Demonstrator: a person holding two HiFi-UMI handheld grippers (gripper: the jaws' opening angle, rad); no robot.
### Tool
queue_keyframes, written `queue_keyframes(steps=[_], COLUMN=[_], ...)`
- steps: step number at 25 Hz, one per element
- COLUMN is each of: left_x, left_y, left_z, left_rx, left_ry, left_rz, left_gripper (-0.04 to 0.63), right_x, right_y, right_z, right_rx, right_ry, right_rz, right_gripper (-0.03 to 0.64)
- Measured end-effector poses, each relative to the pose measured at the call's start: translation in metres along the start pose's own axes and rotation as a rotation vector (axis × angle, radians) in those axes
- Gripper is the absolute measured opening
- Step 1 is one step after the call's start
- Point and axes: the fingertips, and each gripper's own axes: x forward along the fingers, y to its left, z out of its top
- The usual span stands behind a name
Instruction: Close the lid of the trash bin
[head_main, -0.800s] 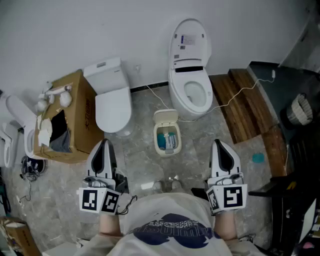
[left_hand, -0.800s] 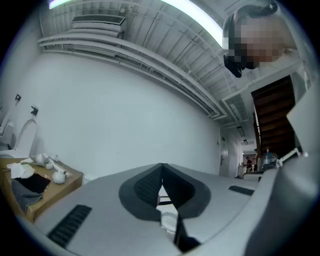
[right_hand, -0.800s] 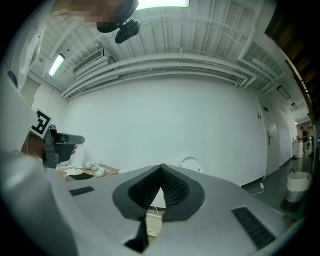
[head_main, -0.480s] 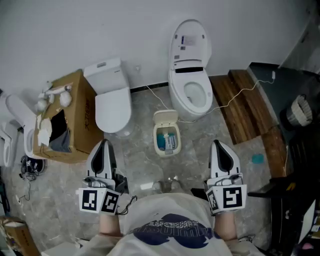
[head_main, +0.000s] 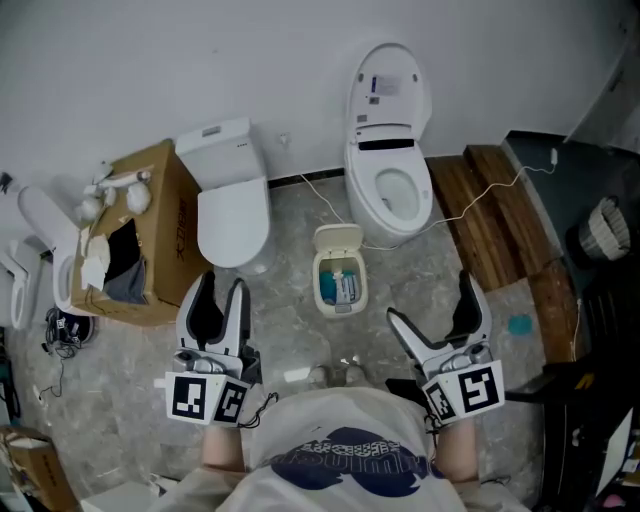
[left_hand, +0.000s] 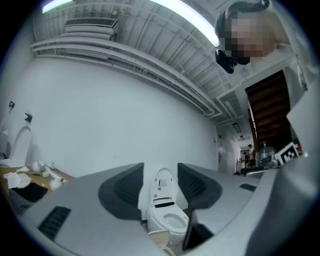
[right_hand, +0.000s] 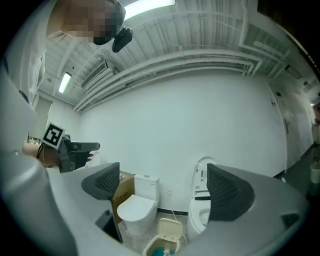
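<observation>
A small cream trash bin stands on the marble floor between two toilets, its lid tipped up and back, blue rubbish showing inside. My left gripper hovers near and to the left of it, jaws a little apart with nothing between them. My right gripper hovers near and to the right, jaws spread wide and empty. Neither touches the bin. In the right gripper view the trash bin sits low between the jaws of the right gripper. The left gripper view shows only the lid below the left gripper.
A closed white toilet stands left of the bin and an open-lidded toilet behind it. A cardboard box with rags is at the left. Wooden planks, a white cable and dark furniture line the right.
Both grippers' jaws were together before and now stand apart, the right one much wider. The hands have stayed at about the same places.
</observation>
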Motion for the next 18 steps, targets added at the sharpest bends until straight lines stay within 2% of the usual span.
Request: queue_keyframes(steps=[2, 5, 8, 13, 18], left_x=[0.003, 0.002, -0.001, -0.004, 0.004], left_y=[0.001, 0.012, 0.027, 0.037, 0.023], left_z=[0.002, 0.012, 0.024, 0.025, 0.018], left_rx=[0.009, 0.025, 0.029, 0.047, 0.035], left_ry=[-0.006, -0.042, -0.079, -0.069, -0.052], left_rz=[-0.005, 0.032, 0.067, 0.1, 0.086], left_gripper=[0.295, 0.399, 0.419, 0.42, 0.42], right_x=[-0.001, -0.008, -0.02, -0.039, -0.04], right_y=[-0.006, -0.024, -0.046, -0.076, -0.086], right_z=[0.003, 0.008, 0.011, 0.013, 0.01], right_rx=[-0.012, 0.051, 0.08, 0.098, 0.109], right_ry=[-0.015, -0.063, -0.085, -0.099, -0.094], right_rz=[-0.022, -0.071, -0.122, -0.195, -0.192], right_gripper=[0.566, 0.594, 0.594, 0.592, 0.591])
